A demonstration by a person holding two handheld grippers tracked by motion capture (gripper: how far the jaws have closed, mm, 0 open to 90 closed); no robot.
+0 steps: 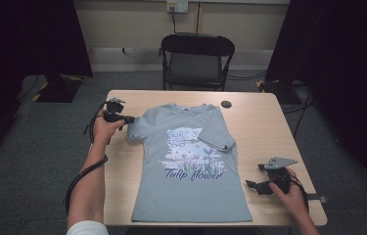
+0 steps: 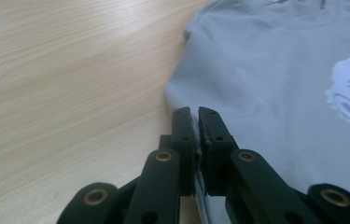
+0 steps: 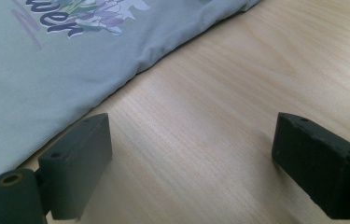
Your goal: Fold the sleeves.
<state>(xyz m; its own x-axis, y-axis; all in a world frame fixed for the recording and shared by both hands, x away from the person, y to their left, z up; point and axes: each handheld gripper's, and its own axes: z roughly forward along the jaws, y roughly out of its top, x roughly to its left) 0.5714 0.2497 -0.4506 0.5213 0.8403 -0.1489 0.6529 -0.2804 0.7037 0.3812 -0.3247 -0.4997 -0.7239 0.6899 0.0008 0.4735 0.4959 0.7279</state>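
Soft matt grey cloth T-shirt (image 1: 191,161) with printed motif; smooth pale wood-grain table (image 1: 264,132); gripper jaws probably matt black plastic.

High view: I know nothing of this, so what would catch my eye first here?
A grey T-shirt printed with "Tulip flower" lies flat across the middle of the wooden table, one sleeve already folded in over its chest. At its other sleeve, the left gripper has its jaws pinched on the fabric. The right gripper waits open beside the hem.
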